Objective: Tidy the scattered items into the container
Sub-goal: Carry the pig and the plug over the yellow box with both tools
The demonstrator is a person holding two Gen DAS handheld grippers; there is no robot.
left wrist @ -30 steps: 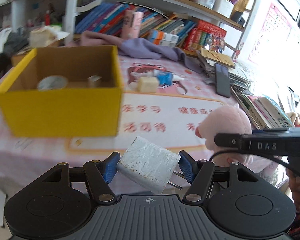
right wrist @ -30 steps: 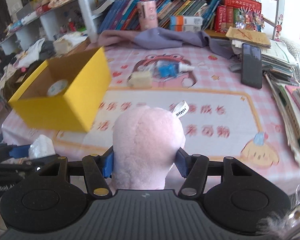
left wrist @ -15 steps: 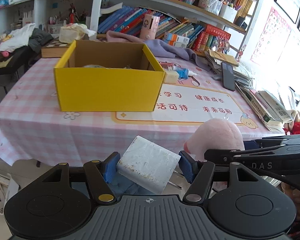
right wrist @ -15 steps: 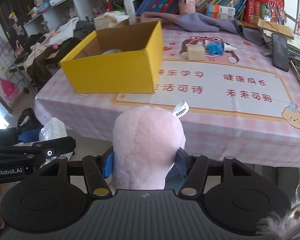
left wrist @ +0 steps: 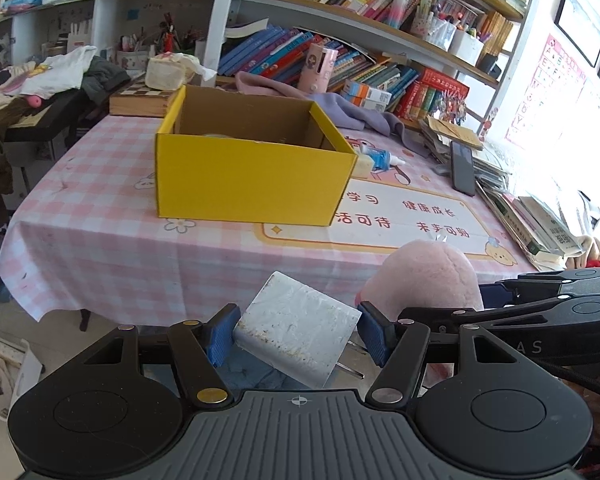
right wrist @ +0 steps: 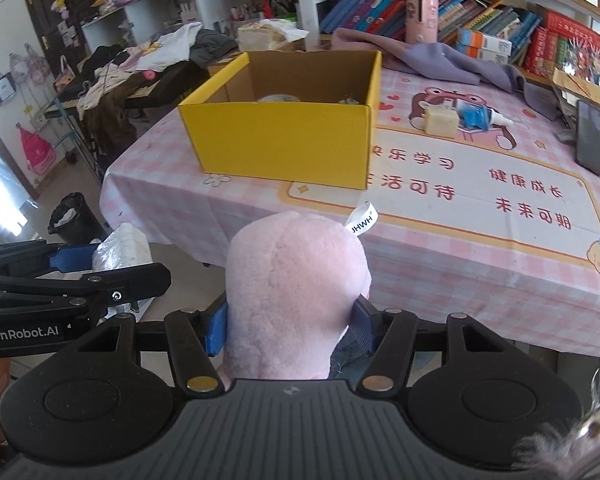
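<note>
Off the near edge of the pink checked tablecloth (left wrist: 112,256), well short of the yellow cardboard box (left wrist: 248,184), the left gripper (left wrist: 296,338) clamps a scuffed white plug adapter (left wrist: 296,338) while the right gripper (right wrist: 290,332) squeezes a pink plush toy (right wrist: 294,292).

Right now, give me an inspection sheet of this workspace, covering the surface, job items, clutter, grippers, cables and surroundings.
Surface: table under a pink checked cloth with a printed mat on it.
Job's things: yellow box open, something round inside; white plug adapter and pink plush toy both held off the table, short of its near edge; cream block and blue tube lie together beyond the box.
Clutter: phone, purple cloth, stacked books.
Grippers: left gripper shut on the plug adapter; right gripper shut on the plush toy.
Cables: nothing seen on the table.
Surroundings: bookshelves behind, clothes pile at the left.
</note>
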